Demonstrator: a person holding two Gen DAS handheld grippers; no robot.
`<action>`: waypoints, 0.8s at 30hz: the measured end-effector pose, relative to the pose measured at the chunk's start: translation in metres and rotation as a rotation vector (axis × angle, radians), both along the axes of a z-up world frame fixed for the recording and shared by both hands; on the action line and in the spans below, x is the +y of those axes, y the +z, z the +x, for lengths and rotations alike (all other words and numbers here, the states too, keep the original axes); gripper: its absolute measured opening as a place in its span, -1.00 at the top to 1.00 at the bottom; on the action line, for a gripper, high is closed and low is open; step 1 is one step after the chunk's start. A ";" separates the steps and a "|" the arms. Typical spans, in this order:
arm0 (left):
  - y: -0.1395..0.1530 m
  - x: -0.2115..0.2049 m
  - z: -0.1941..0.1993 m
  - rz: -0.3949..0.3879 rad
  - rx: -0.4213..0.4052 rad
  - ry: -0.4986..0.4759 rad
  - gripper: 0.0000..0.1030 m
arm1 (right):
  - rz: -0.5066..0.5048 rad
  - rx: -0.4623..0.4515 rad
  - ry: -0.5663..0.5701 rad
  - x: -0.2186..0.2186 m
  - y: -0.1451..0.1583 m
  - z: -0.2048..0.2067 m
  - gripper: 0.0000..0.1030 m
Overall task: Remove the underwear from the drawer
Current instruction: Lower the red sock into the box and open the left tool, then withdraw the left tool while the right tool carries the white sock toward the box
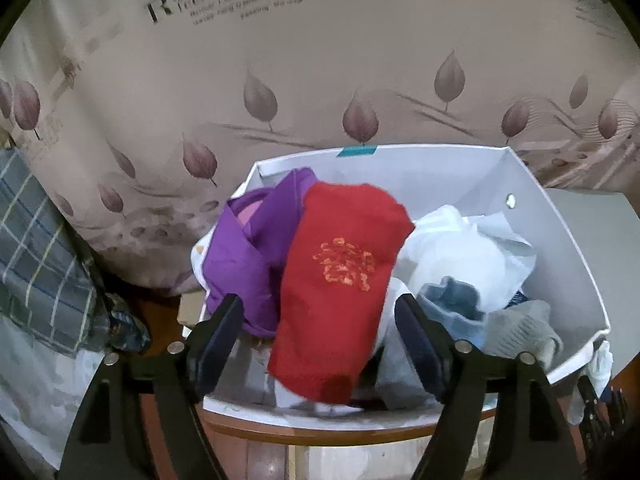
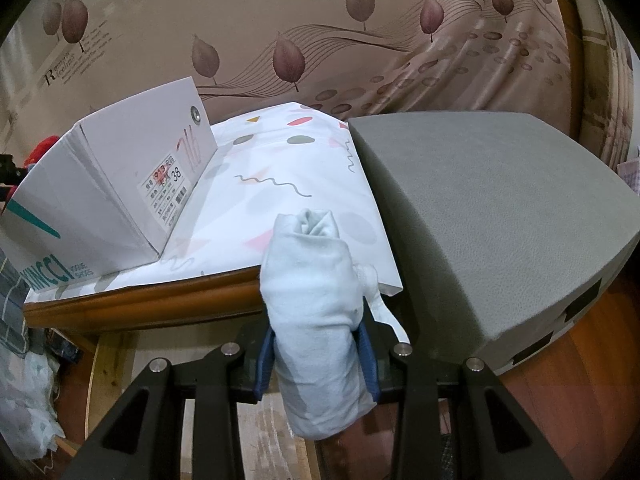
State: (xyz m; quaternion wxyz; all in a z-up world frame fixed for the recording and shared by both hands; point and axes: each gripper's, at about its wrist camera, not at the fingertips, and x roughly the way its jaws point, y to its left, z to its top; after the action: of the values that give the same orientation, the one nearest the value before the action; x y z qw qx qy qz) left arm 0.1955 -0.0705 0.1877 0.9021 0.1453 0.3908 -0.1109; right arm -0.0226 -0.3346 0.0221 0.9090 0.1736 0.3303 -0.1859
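Observation:
A white cardboard box (image 1: 560,216) serves as the drawer and holds rolled garments: a red roll (image 1: 340,280) with an orange print, a purple one (image 1: 248,256), white ones (image 1: 456,248), a blue one (image 1: 452,304) and a grey one (image 1: 520,328). My left gripper (image 1: 320,316) is open, its fingers on either side of the red roll's near end. My right gripper (image 2: 316,344) is shut on a pale blue-white rolled underwear (image 2: 316,304), held over the patterned cloth (image 2: 280,184) to the right of the box (image 2: 100,184).
The box stands on a wooden table (image 2: 160,300) covered by the patterned cloth. A grey padded block (image 2: 500,220) lies to the right. A leaf-print curtain (image 1: 280,80) hangs behind. A checked fabric (image 1: 36,248) sits at the left.

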 end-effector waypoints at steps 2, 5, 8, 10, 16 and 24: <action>0.006 0.000 -0.009 0.008 -0.022 -0.011 -0.52 | -0.004 0.002 0.001 0.000 0.000 0.000 0.31; 0.011 0.001 -0.023 0.021 -0.046 -0.023 -0.57 | -0.009 0.002 0.005 0.001 0.000 0.000 0.31; 0.014 0.004 -0.036 0.017 -0.055 -0.026 -0.58 | -0.012 0.001 0.012 0.002 0.000 -0.001 0.31; 0.016 0.006 -0.047 0.002 -0.061 -0.033 -0.60 | -0.020 0.004 0.019 0.004 0.000 -0.002 0.31; 0.017 0.017 -0.083 -0.025 -0.072 -0.033 -0.62 | -0.038 0.012 0.030 0.008 -0.002 -0.002 0.31; -0.002 0.038 -0.126 -0.004 -0.118 -0.003 -0.70 | -0.045 0.018 0.058 0.014 -0.004 -0.004 0.31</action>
State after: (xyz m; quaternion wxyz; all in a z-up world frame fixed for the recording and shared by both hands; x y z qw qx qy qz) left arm 0.0698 -0.0329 0.1860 0.9238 0.1501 0.3364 -0.1041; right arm -0.0266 -0.3201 0.0183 0.9147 0.1420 0.3390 -0.1684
